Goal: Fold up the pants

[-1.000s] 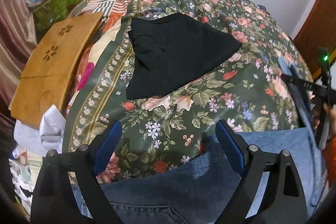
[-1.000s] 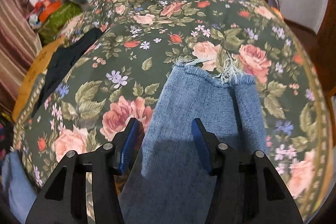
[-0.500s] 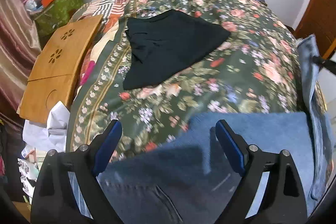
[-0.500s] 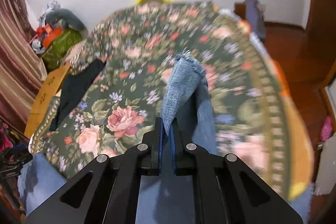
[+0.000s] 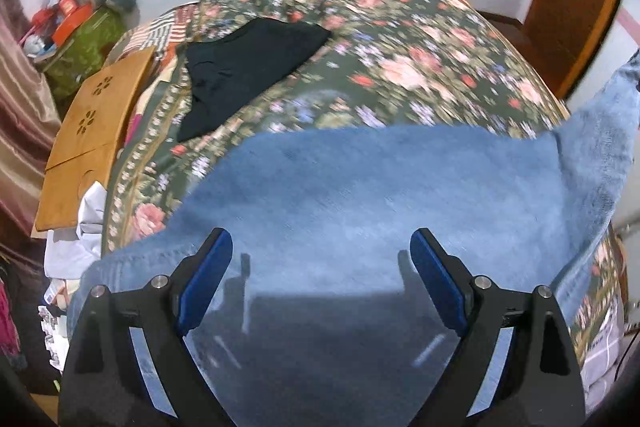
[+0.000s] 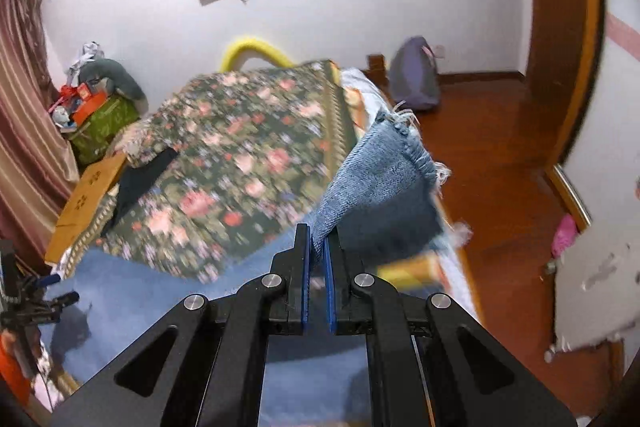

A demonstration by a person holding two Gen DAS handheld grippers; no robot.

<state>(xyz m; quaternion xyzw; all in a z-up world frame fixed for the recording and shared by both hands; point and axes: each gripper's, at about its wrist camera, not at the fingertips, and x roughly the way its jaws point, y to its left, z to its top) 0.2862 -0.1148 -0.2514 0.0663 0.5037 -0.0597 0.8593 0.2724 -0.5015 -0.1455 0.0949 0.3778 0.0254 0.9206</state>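
Observation:
Blue jeans (image 5: 360, 195) lie across the near side of a floral bedspread (image 5: 400, 67). My left gripper (image 5: 320, 267) is open, its blue pads wide apart just over the denim, holding nothing. My right gripper (image 6: 317, 247) is shut on the jeans' frayed leg end (image 6: 384, 179) and holds it lifted above the bed; the leg also rises at the right edge of the left wrist view (image 5: 600, 131). The rest of the jeans shows in the right wrist view (image 6: 160, 291). The left gripper appears at the far left of the right wrist view (image 6: 36, 303).
A black garment (image 5: 248, 67) lies folded on the far left of the bed. A wooden lap table (image 5: 96, 131) and white cloth (image 5: 80, 227) sit off the left edge. A green box with clutter (image 5: 80, 35) stands by the wall. Wooden floor (image 6: 500, 167) lies right of the bed.
My right gripper closed on the leg end and lifted it up and toward the waist. The denim now spreads wider under my left gripper, which stays open.

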